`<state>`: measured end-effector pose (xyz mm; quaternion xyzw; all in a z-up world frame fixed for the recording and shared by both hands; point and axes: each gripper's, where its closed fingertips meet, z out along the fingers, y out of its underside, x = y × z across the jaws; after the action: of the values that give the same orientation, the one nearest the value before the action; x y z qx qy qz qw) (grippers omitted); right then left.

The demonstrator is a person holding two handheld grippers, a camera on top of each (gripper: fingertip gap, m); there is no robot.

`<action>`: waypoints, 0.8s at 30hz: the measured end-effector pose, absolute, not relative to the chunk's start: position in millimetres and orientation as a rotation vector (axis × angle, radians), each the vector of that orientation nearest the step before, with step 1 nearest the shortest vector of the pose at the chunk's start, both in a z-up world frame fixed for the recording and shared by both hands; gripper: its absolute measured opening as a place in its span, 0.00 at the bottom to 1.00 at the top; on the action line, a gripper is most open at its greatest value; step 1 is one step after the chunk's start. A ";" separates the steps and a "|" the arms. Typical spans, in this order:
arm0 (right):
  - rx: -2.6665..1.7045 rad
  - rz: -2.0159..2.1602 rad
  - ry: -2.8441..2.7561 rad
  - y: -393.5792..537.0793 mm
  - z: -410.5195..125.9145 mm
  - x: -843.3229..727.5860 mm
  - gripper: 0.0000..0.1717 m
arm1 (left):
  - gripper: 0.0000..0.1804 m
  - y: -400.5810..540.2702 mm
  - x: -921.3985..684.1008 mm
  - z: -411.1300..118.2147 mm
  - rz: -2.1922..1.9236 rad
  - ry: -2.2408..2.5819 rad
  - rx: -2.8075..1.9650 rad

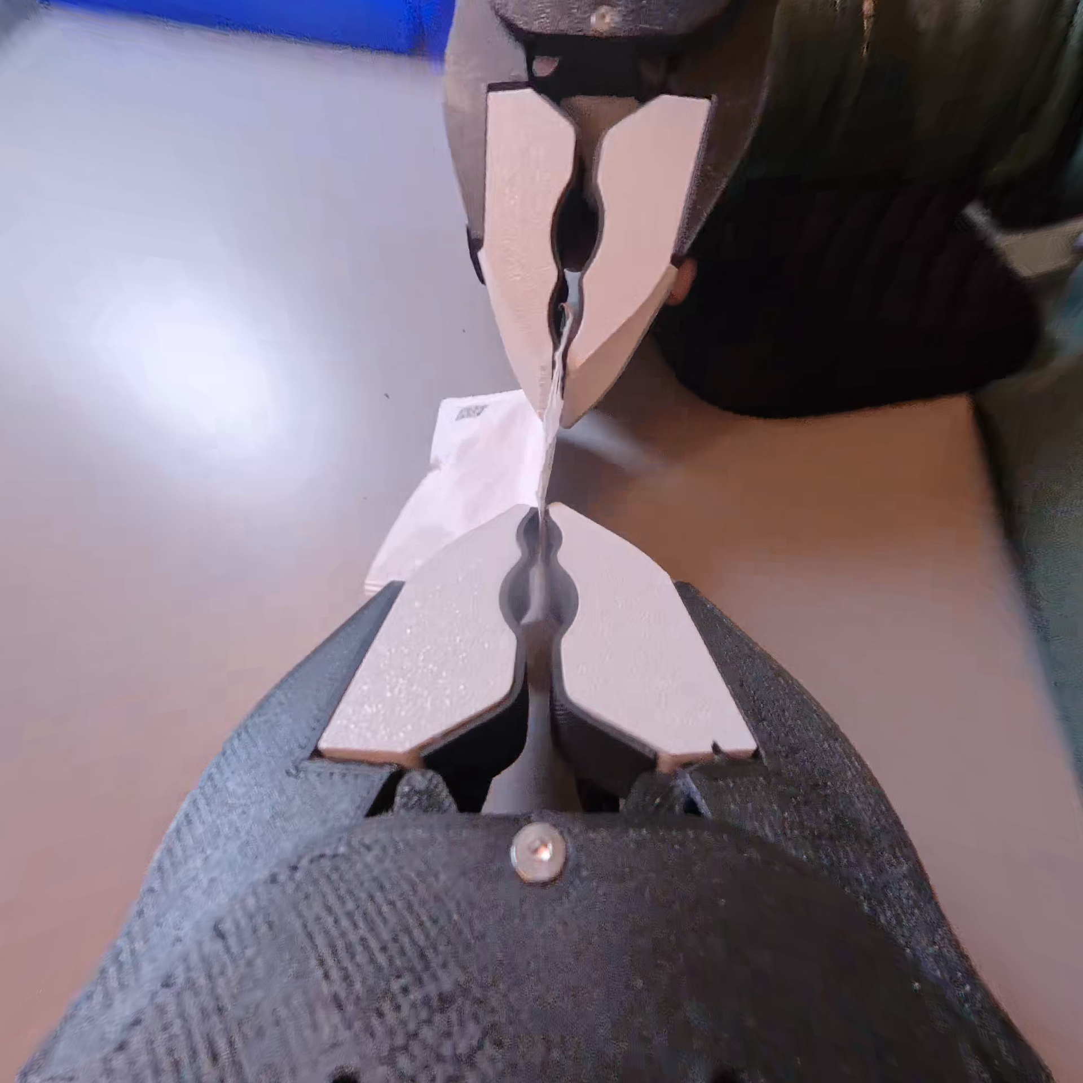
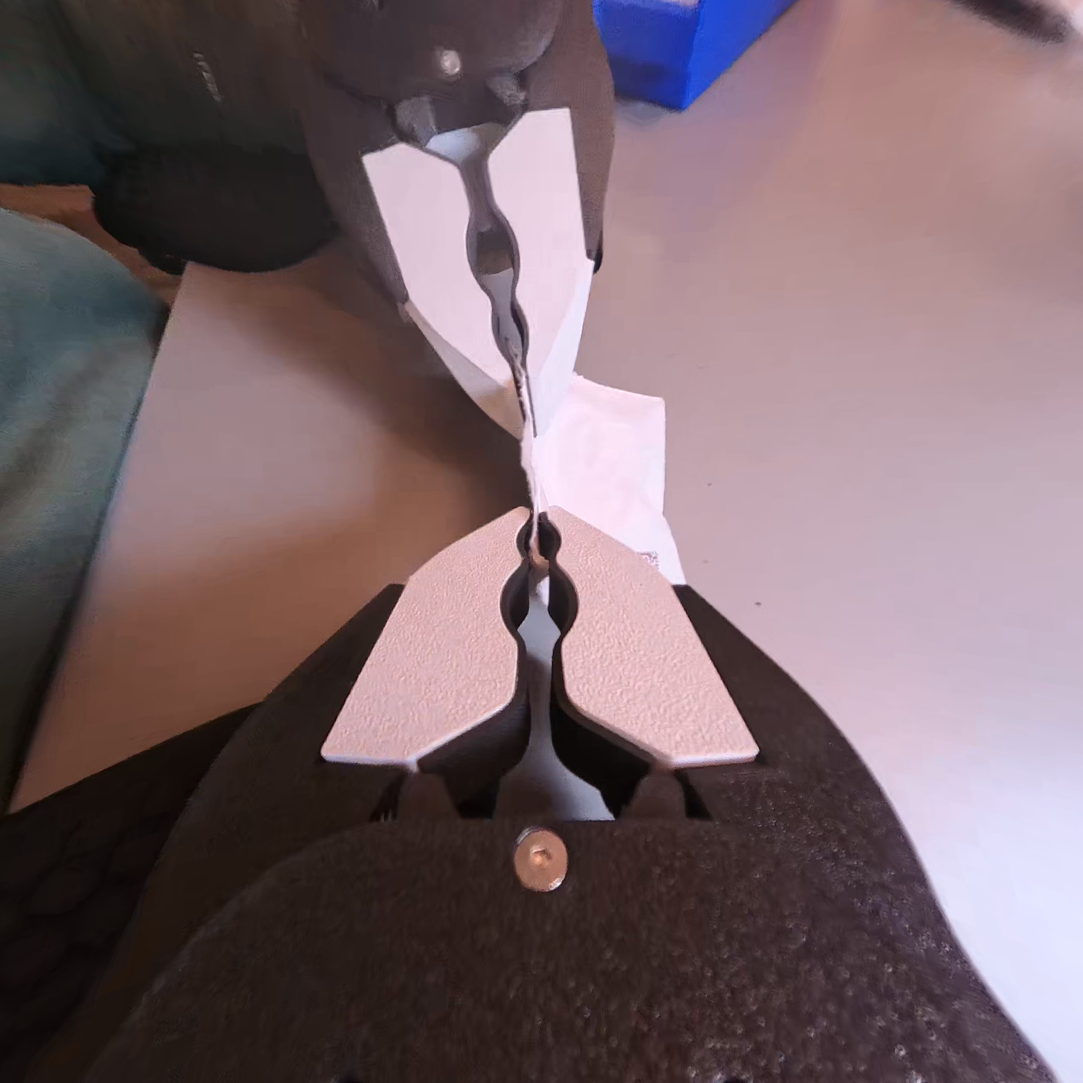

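Blue container: a blue box (image 2: 662, 47) sits on the table (image 1: 205, 293) at your far edge, about 1 o'clock in the right wrist view and 11 o'clock in the left wrist view (image 1: 252, 17). Its inside is not visible, so you cannot tell what it contains.

White packet: a thin white sachet-like packet (image 1: 480, 469) hangs edge-on between your two grippers, its top edge stretched taut from one set of fingertips to the other. The rest of it drapes down toward the table, to 10 o'clock of your left fingertips and to 2 o'clock of your right ones (image 2: 615, 469). It looks flat, slightly creased, plain white, with a small dark printed mark near one corner.

Left gripper: your left gripper (image 1: 542, 516) is clenched on the near end of the packet's top edge; the pale pads (image 1: 445, 633) press together on it at the very tips.

Right gripper: your right gripper (image 2: 536, 518) is likewise clamped on the opposite end of that edge, pads (image 2: 633, 644) closed on the thin white material.

Facing: the two grippers point tip to tip, each seen at 12 o'clock of the other, close together.

Surroundings: the table is pale grey. A dark sleeve (image 1: 879, 205) shows behind the right gripper.
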<state>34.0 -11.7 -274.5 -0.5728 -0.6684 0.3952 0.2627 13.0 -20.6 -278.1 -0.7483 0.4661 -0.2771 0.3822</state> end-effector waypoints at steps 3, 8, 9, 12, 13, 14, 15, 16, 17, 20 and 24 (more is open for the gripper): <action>-1.673 1.200 -1.810 -19.1 -279.2 35.4 0.00 | 0.00 -27.9 13.5 -283.1 -0.927 1.089 -2.049; -1.676 1.230 -1.820 -22.4 -279.5 35.9 0.01 | 0.00 -31.6 11.9 -292.2 -0.933 1.094 -2.107; -1.646 1.215 -1.815 -22.0 -277.3 35.5 0.02 | 0.00 -31.8 10.5 -293.0 -0.929 1.094 -2.120; -1.594 1.152 -1.813 -19.1 -274.1 34.8 0.08 | 0.00 -31.4 9.2 -292.3 -0.968 1.062 -2.138; -1.591 1.158 -1.825 -21.2 -274.0 35.2 0.01 | 0.00 -31.4 9.0 -292.3 -0.974 1.062 -2.139; -1.612 1.164 -1.823 -21.8 -274.7 35.3 0.00 | 0.00 -31.4 8.6 -292.5 -0.972 1.068 -2.141; -1.653 1.180 -1.811 -21.5 -275.4 35.3 0.00 | 0.00 -31.4 8.2 -292.2 -0.968 1.076 -2.140; -1.698 1.211 -1.788 -20.6 -275.5 35.4 0.00 | 0.00 -30.2 7.7 -291.3 -0.954 1.084 -2.129; -1.743 1.234 -1.758 -17.7 -275.9 35.8 0.00 | 0.01 -27.4 6.3 -289.9 -0.922 1.092 -2.108; -1.878 1.340 -1.655 -8.8 -276.4 40.0 0.00 | 0.05 -22.2 2.7 -280.2 -0.844 1.106 -2.023; -1.972 1.467 -1.581 -6.5 -274.9 43.2 0.00 | 0.00 -17.0 3.6 -275.9 -0.766 1.113 -1.986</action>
<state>43.2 -6.5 -274.9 -0.6708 -0.5376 0.4990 0.1094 3.6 -17.0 -275.9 -0.7710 0.4320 -0.2973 0.3613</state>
